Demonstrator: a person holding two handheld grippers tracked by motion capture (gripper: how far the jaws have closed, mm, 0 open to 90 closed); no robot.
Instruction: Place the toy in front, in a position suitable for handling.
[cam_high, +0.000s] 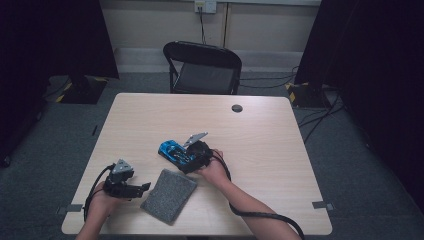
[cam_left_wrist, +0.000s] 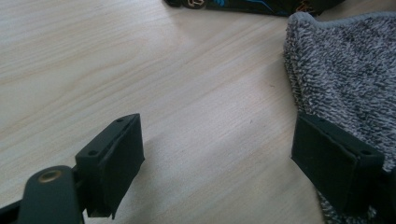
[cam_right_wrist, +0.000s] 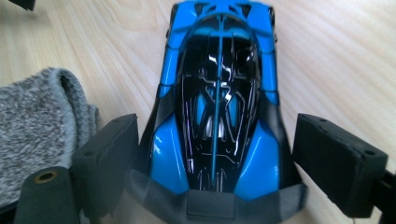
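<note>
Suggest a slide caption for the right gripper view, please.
Open right gripper straddling a blue toy car beside a grey cloth.

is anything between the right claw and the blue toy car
Nothing visible. The right claw is open with the blue toy car already between its jaws; the grey cloth lies off to one side.

Legible text: none. Toy car (cam_right_wrist: 218, 116), between the right gripper's jaws: no readable lettering. At the top edge of the left gripper view, beyond the jaws, a small pale emblem on the car, too blurred to read.
</note>
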